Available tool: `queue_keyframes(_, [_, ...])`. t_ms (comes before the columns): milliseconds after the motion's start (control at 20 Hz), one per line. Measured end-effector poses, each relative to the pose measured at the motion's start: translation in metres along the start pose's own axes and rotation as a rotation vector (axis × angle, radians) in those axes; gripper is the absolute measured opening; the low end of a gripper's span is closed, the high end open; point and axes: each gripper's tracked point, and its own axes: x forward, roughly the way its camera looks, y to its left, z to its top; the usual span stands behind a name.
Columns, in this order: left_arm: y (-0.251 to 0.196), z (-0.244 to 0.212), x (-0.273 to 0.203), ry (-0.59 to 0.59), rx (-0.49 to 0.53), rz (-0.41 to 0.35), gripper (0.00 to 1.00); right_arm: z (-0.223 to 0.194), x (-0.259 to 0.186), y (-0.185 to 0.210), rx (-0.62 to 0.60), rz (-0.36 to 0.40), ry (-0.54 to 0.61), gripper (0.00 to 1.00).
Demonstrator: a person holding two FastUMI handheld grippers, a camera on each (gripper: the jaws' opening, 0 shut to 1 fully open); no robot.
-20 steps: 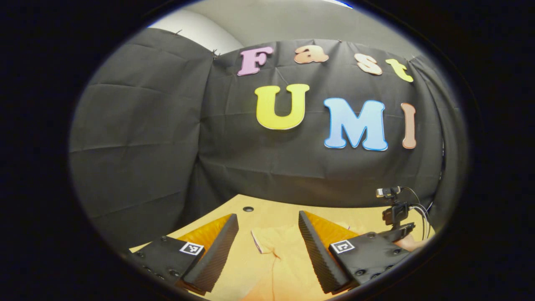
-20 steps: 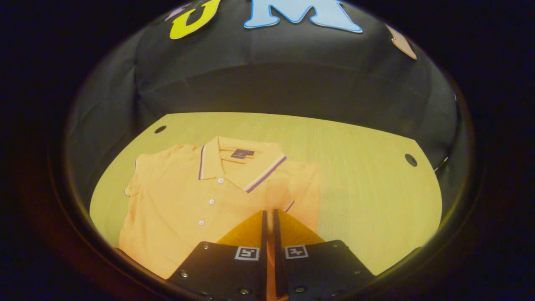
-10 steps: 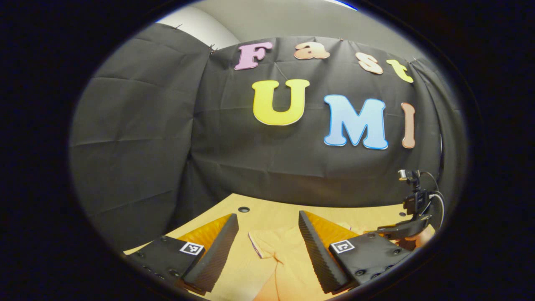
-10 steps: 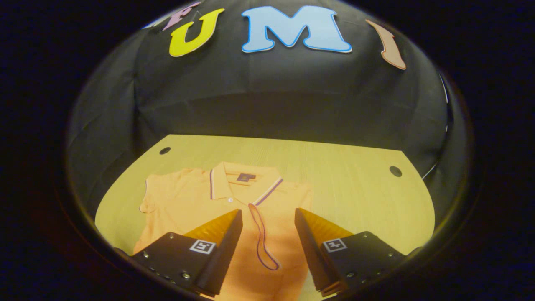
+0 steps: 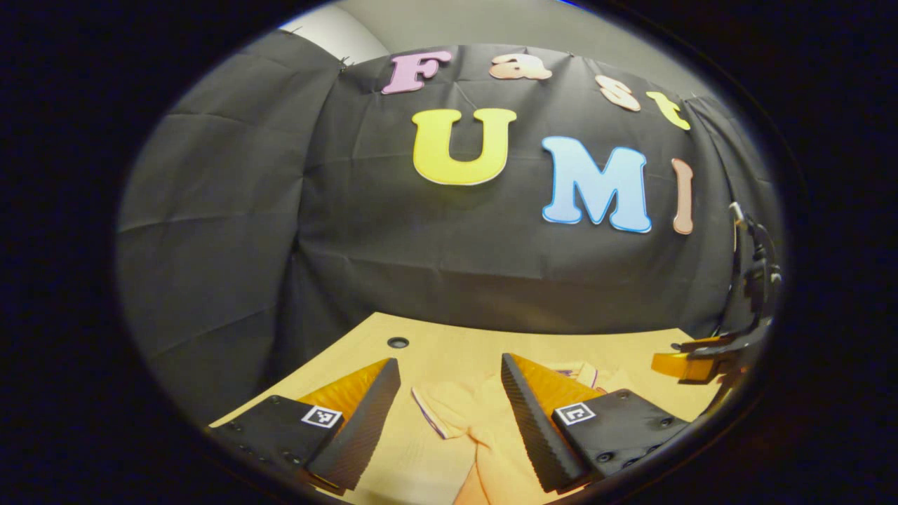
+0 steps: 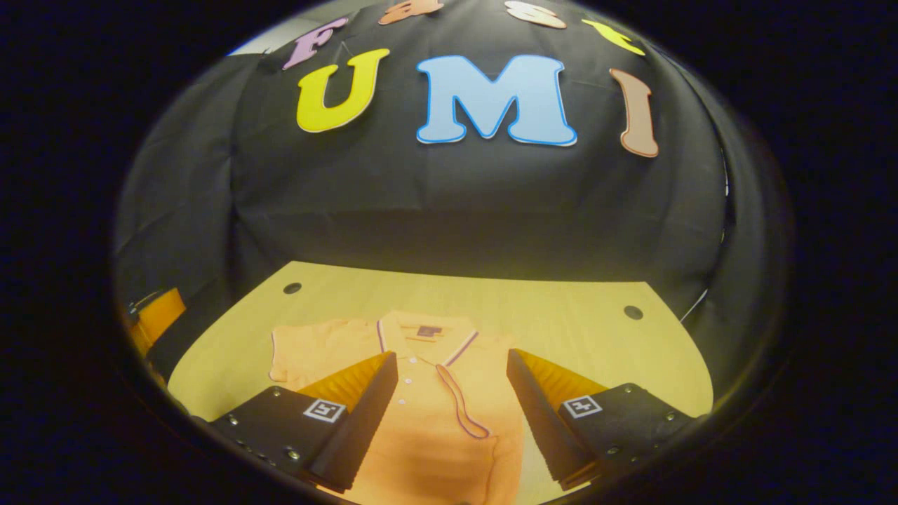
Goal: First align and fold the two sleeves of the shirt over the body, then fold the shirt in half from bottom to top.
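Black cloth [image 6: 449,210] hangs behind a pale wooden table [image 6: 561,308] with small round holes near its far corners, and we can see 2 of those holes [image 6: 292,287] in the right gripper view. On the table we see an orange polo shirt [image 6: 435,435] lying flat, collar [image 6: 424,335] toward the cloth, its placket with small buttons running down toward the camera.

In the right gripper view, the shirt's right sleeve [image 6: 466,407] lies folded across the chest, its dark-trimmed cuff edge drawing a narrow loop just beside the placket. The other sleeve [image 6: 309,351] is spread out flat on the table to the left of the collar.

We see the right gripper [image 6: 452,414] held above the shirt's body with its 2 fingers [image 6: 365,403] spread wide apart and nothing between them. It does not touch the fabric as far as we can tell.

In the left gripper view, the left gripper [image 5: 449,421] also has its fingers spread apart, holding nothing, and it sits low over the table near the flat sleeve [image 5: 449,410], whose trimmed cuff shows between the fingers. Whether it touches the cloth we cannot tell. At the right edge of that view we see the other gripper [image 5: 694,361] raised above the table.
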Motion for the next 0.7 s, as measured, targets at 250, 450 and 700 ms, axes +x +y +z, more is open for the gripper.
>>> queue_keyframes(250, [0.007,-0.034,0.049,0.068,-0.015,-0.008,0.94,0.026,-0.040,0.004,-0.009,-0.046,-0.082,0.97])
queue_keyframes(450, [0.004,-0.062,0.089,0.114,-0.039,-0.011,0.95,0.039,-0.065,0.003,-0.025,-0.059,-0.114,0.96])
queue_keyframes(700, [0.014,-0.103,0.130,0.171,-0.059,0.040,0.94,0.043,-0.092,-0.003,-0.027,-0.069,-0.128,0.94])
